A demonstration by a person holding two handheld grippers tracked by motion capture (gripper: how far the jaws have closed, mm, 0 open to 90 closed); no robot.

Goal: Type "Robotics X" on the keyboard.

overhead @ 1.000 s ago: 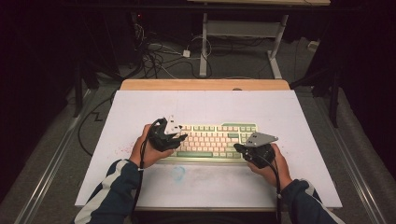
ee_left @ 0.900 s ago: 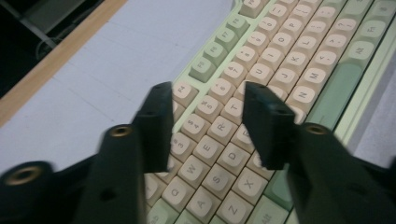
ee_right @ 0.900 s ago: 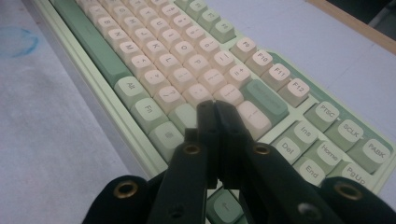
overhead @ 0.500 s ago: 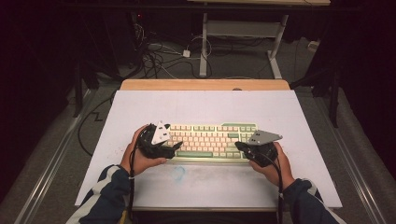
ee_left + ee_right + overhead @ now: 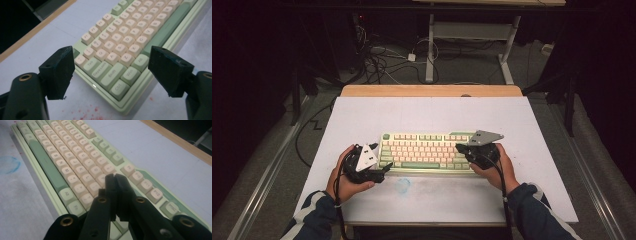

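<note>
1. While I am holding both claws low over the white table, the keyboard is lying flat between them, its long side running from one claw to the other.
2. My left claw is sitting at the keyboard's left end, just off the near corner. In the left gripper view its jaws have just been opening and are now standing wide apart, gripping nothing.
3. Between those spread pads I am seeing the keyboard's left corner ahead and a little below: the Ctrl, Shift and Caps Lock keys are lying in the gap, untouched by either pad.
4. Red speckles are dotting the table just under the left claw, short of the keyboard's edge.
5. My right claw is resting over the keyboard's right end. In the right gripper view its jaws are pressed together with nothing between them, tips pointing along the key rows above the cream keys near the right block.
6. Whether those tips are touching a key, I cannot tell.
7. A blue smudge is marking the table on my side of the keyboard, between the two claws.
</note>
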